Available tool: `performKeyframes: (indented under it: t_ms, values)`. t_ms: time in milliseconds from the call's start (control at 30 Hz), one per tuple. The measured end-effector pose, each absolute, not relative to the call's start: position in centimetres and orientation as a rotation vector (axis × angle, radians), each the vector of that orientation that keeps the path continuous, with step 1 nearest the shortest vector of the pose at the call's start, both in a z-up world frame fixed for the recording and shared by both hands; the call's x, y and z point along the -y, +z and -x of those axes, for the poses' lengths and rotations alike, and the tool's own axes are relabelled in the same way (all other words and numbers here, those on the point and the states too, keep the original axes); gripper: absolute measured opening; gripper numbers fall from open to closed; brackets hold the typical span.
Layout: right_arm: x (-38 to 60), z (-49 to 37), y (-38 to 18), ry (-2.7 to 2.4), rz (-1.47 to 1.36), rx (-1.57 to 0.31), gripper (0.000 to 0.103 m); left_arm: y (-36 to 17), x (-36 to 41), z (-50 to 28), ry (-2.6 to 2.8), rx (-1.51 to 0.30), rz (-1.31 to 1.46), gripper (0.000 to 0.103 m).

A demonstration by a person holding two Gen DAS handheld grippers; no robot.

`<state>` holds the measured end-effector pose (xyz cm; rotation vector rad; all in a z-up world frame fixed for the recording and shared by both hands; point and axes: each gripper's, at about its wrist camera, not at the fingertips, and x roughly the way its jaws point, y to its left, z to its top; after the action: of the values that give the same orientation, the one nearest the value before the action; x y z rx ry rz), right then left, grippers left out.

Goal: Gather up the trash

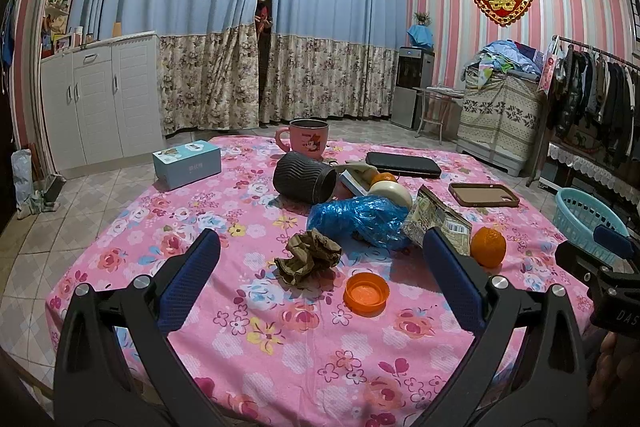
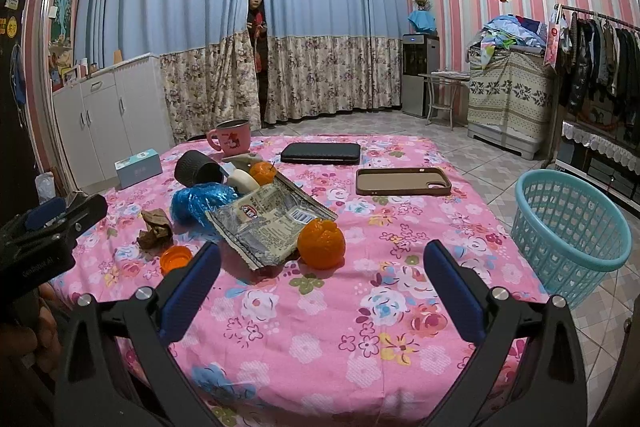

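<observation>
The left claw [image 1: 320, 283] hangs low over the near edge of the surface [image 1: 280, 359], its blue pads spread wide and holding nothing. Just ahead of it, between the pads, sits an orange cap [image 1: 366, 293], open side up: light, rigid and shallow, so its rim is likely the place to pinch. Just beyond and slightly left lies a crumpled brown paper [image 1: 310, 257], soft and nearly weightless; it should crush to fit, so a grip across its bulk ought to hold. Farther on is a blue bag [image 1: 360, 217], thin film, probably slippery, best taken at a bunched fold. Touching it on the right is a wrapper [image 1: 436, 221], flat and crinkly, with one corner hidden behind the right pad. An orange [image 1: 488, 247] sits just beside the wrapper.

The right claw [image 2: 322, 285] is also spread and empty, with bare cloth between its pads. The orange and wrapper lie ahead, slightly left of it. A basket [image 2: 572, 223] stands on the floor to its right, off the surface's edge, and looks like the place for trash.

Beyond the trash lie a dark cup [image 1: 306, 181] on its side, a phone case [image 1: 484, 195], a box [image 1: 187, 163] and a pink mug [image 1: 306, 139].
</observation>
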<state>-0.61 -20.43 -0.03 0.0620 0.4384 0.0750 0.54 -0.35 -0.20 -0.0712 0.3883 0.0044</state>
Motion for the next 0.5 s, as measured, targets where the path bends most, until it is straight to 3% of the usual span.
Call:
performKeyframes:
  t_ms: [500]
  values:
    - [20.39, 0.63, -0.18, 0.077, -0.06, -0.441, 0.099, -0.21, 0.41, -0.53, 0.004, -0.388, 0.071, 0.098]
